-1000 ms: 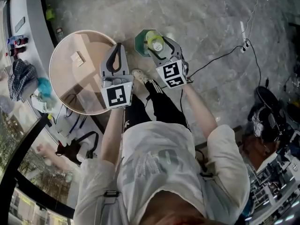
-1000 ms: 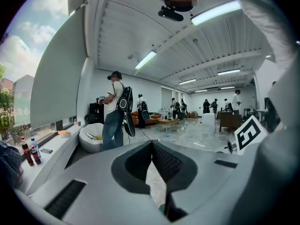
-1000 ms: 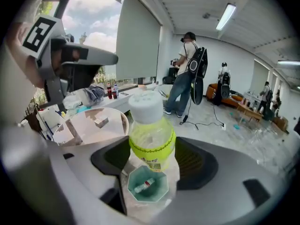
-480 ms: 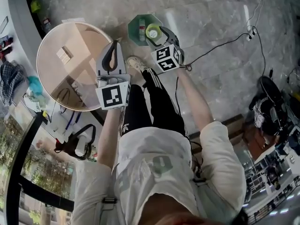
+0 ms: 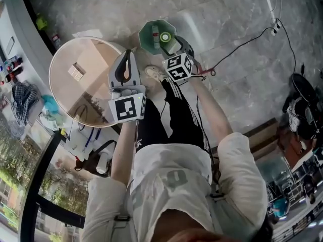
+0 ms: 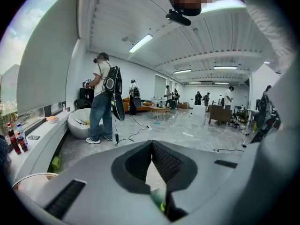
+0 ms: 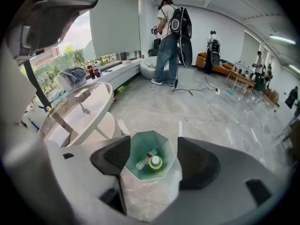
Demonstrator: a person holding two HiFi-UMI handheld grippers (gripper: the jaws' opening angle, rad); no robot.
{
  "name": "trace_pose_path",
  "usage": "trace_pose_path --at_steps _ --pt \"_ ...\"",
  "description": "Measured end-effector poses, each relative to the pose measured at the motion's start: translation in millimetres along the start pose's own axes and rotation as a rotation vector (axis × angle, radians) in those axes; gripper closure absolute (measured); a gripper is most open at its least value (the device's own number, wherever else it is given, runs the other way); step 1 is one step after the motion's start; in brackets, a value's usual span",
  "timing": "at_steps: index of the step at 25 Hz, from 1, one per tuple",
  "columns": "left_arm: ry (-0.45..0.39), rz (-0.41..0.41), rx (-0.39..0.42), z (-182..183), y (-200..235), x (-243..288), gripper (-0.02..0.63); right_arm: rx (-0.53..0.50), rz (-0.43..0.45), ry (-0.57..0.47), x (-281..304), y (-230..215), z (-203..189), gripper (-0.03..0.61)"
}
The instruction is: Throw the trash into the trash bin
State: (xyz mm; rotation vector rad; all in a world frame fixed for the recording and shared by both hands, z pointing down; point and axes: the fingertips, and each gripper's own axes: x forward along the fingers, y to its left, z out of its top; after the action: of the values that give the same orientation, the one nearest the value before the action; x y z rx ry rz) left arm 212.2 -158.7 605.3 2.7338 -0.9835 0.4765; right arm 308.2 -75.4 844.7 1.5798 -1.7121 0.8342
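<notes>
Right tongs [image 7: 153,159]: wide open, empty, right above the bin [image 7: 143,142].
Left tongs [image 6: 151,143]: closed tip to tip, empty, at 9 o'clock of the right pair.
Bottle [image 7: 155,162]: yellow-green cap, inside the bin beside a clear bottle [image 7: 143,160].
Change: a second ago it loomed large at the right tongs' tips. Now it lies small, deep in the bin, so it was likely dropped and the task looks done.
Worktop [image 5: 75,87]: round, at the person's 10 o'clock.
Writing: only square markers on each cube [image 5: 126,108]; bottle labels unreadable.
</notes>
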Motion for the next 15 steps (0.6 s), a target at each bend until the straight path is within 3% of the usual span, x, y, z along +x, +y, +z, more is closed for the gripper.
trace_pose_path --at_steps 8,15 --pt "-0.059 -0.012 -0.004 27 -6 -10 0.601 0.042 -0.013 -0.065 -31 -9 40 0.275" --pt "-0.147 0.022 0.002 82 10 -49 0.601 0.044 -0.038 -0.238 -104 -1 136 0.275"
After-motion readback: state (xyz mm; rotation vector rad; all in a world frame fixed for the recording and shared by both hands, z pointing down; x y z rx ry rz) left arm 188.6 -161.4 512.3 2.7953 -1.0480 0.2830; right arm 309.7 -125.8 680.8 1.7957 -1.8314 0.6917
